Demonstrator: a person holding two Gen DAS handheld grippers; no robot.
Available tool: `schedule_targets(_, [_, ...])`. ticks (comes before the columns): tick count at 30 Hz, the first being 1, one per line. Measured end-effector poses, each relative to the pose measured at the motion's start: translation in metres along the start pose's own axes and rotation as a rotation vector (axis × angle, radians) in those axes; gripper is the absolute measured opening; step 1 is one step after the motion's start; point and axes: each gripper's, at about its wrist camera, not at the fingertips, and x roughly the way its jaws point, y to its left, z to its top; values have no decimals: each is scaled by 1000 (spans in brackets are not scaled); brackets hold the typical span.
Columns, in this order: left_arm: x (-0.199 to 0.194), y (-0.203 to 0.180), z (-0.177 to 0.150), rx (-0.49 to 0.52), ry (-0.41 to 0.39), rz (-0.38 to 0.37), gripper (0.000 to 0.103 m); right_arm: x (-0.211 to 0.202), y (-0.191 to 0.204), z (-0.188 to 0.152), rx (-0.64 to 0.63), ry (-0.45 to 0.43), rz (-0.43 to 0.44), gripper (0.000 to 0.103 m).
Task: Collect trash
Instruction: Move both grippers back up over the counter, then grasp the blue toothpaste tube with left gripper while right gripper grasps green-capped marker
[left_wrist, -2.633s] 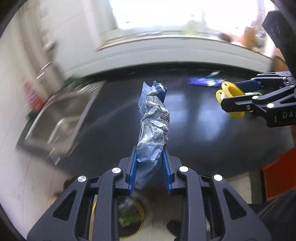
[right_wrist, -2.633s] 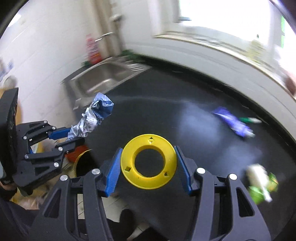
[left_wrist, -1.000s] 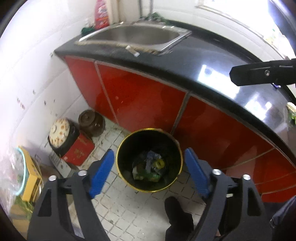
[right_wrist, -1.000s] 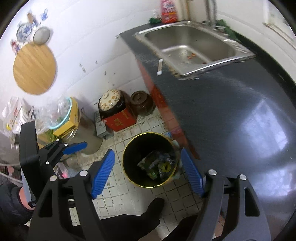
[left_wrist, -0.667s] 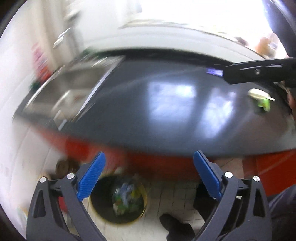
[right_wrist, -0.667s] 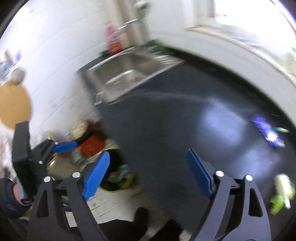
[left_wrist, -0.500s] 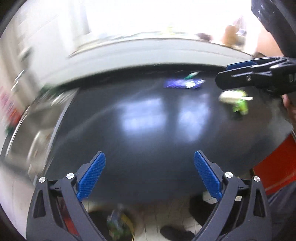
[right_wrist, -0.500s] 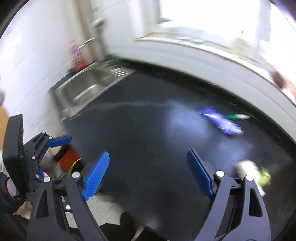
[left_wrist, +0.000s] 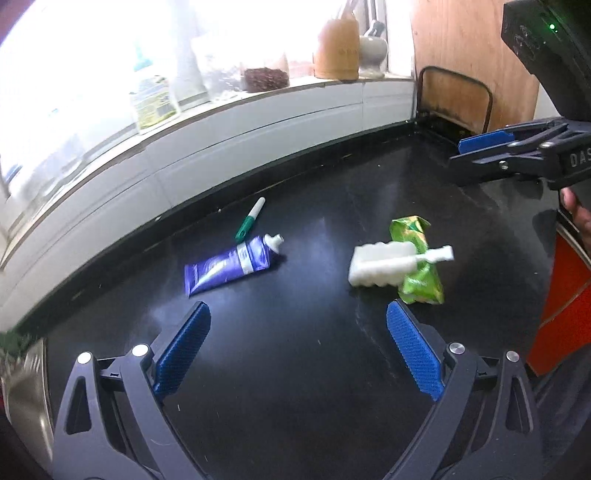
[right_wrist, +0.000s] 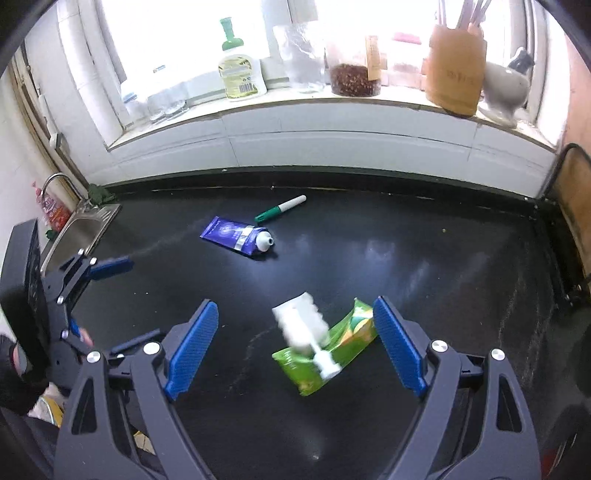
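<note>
Two tools are now being presented over the black counter (right_wrist: 424, 258), both with nothing between the pads. A moment ago both were being held over the yellow-rimmed bin on the floor, where the crumpled wrapper and the yellow ring were being released; neither item is visible in either view now, and the bin itself is no longer being framed. That drop is therefore being judged as complete, and a new pickup cycle is being opened.

The left tool (left_wrist: 297, 352) is being held with its pads wide apart, aimed at the counter short of the remaining trash. The right tool (right_wrist: 295, 349) is likewise being held apart, and its pads are bracketing the nearest pair of items from above without touching them.

Four pieces of trash are still lying on the counter. The green wrapper (right_wrist: 332, 350) is lying flat near the front edge. The white brush-like piece (right_wrist: 304, 326) is resting across it, touching it. The purple tube (right_wrist: 236, 236) is lying well apart from these, nearer the back wall, cap end toward the middle. The green marker (right_wrist: 280, 208) is lying just behind the tube.

The wrapper and white piece are being judged the likely target of the right tool, the tube or marker that of the left.
</note>
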Motion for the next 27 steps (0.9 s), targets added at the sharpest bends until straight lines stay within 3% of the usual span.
schedule_targets(8, [66, 29, 27, 164, 67, -34, 93, 56, -15, 46, -99, 80, 108, 83])
schedule_targets(14, [126, 64, 38, 310, 186, -172, 92, 112, -22, 82, -228, 142, 170, 83])
schedule_targets(16, [141, 74, 39, 376, 166, -197, 92, 139, -22, 92, -297, 174, 181, 83])
schedule_targets(24, [194, 92, 37, 525, 240, -330, 91, 224, -12, 116, -597, 252, 252, 83])
schedule_targets(27, [202, 101, 44, 503, 232, -395, 91, 244, -9, 123, -693, 267, 267, 83])
